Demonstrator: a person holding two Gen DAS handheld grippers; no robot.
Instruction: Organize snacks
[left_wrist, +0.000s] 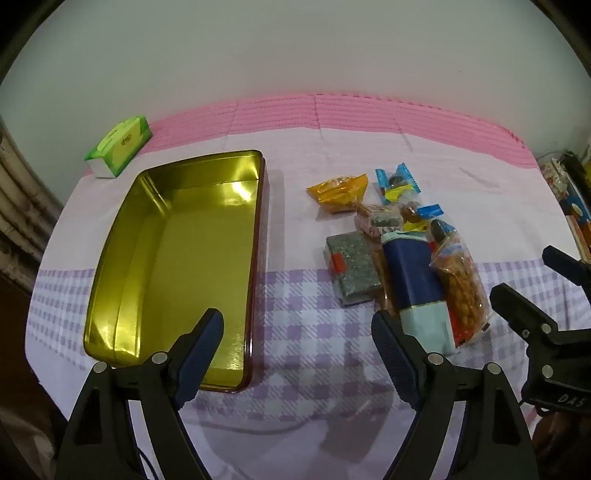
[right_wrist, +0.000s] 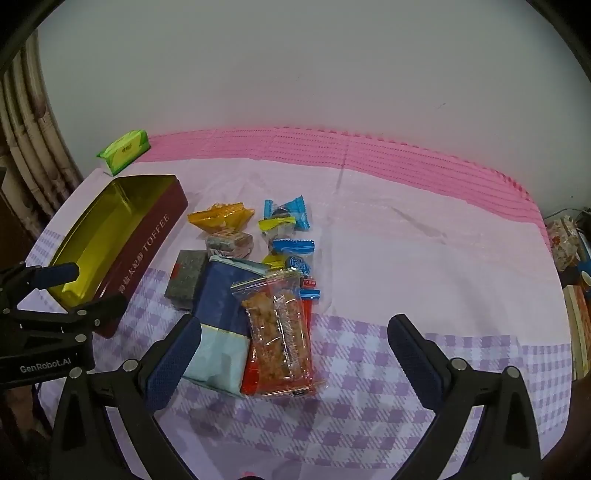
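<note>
Pink-and-lilac cloth on a table against a plain wall, with the snacks (right_wrist: 258, 280) heaped mid-cloth just right of the empty gold tin (left_wrist: 177, 266). They look light and crinkly, so those slick wrappers could slide; I'd pinch the stiff blue carton (right_wrist: 221, 317) across its narrow sides first. Both the left gripper (left_wrist: 297, 343) and right gripper (right_wrist: 293, 354) hover wide open, holding nothing, tissue pack (left_wrist: 120, 146) off behind.

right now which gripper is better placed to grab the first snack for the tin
Right. The right gripper hangs open over the near end of the snack pile, with the clear peanut-bar packet between its fingers. The left gripper is open too, but over bare cloth between the gold tin and the pile.
</note>
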